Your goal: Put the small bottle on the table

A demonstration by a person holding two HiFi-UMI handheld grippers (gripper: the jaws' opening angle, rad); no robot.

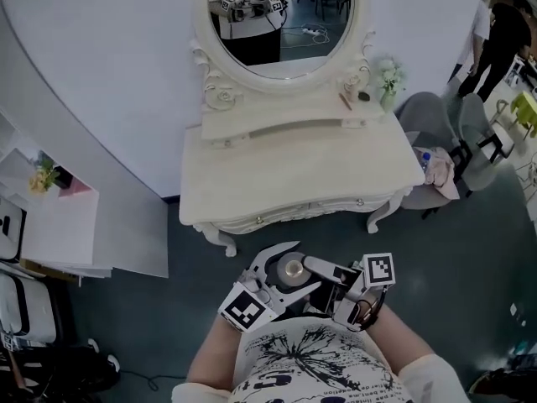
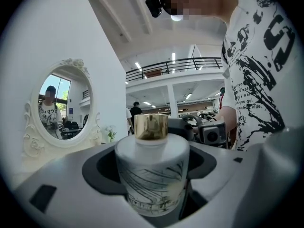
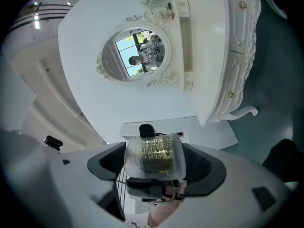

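A person is holding the small bottle (image 1: 291,269) in the air between 2 grippers, close to the body, on the near side of the white dressing table's tabletop (image 1: 294,175). The left gripper (image 2: 152,186) is pinching its frosted body, gold cap up. The right gripper (image 3: 154,169) is also clamping the bottle, from the right. An oval mirror (image 1: 281,15) is standing at the far edge.

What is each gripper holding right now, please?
The left gripper is closed on the small bottle.
The right gripper is closed on the same bottle.
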